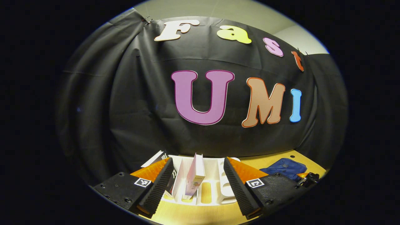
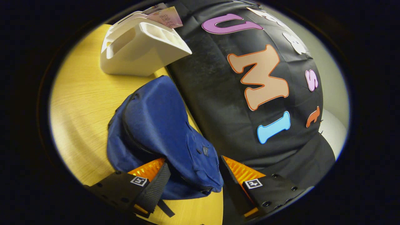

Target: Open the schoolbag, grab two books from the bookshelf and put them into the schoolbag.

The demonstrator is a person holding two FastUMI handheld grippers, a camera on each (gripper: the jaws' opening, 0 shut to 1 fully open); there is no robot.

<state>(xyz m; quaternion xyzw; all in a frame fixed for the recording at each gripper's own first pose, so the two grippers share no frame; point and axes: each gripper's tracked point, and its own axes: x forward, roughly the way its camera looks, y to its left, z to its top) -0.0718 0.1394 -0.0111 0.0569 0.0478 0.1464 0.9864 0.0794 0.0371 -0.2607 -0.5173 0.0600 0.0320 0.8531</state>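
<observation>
Books stand upright in the white plastic slotted bookshelf (image 1: 215,187) on the yellow wooden table (image 1: 193,215) in the left gripper view; the left gripper (image 1: 197,184) gapes wide, empty, with a pink-spined book (image 1: 195,175) between its fingers but untouched. The crumpled blue fabric schoolbag (image 1: 282,168) lies off to the right.

In the right gripper view, the right gripper (image 2: 193,181) is spread wide around the schoolbag's near edge, gripping nothing. Its zip looks closed, so the bag probably needs opening first: pinch the zip pull, not loose cloth, and draw along the track.
</observation>
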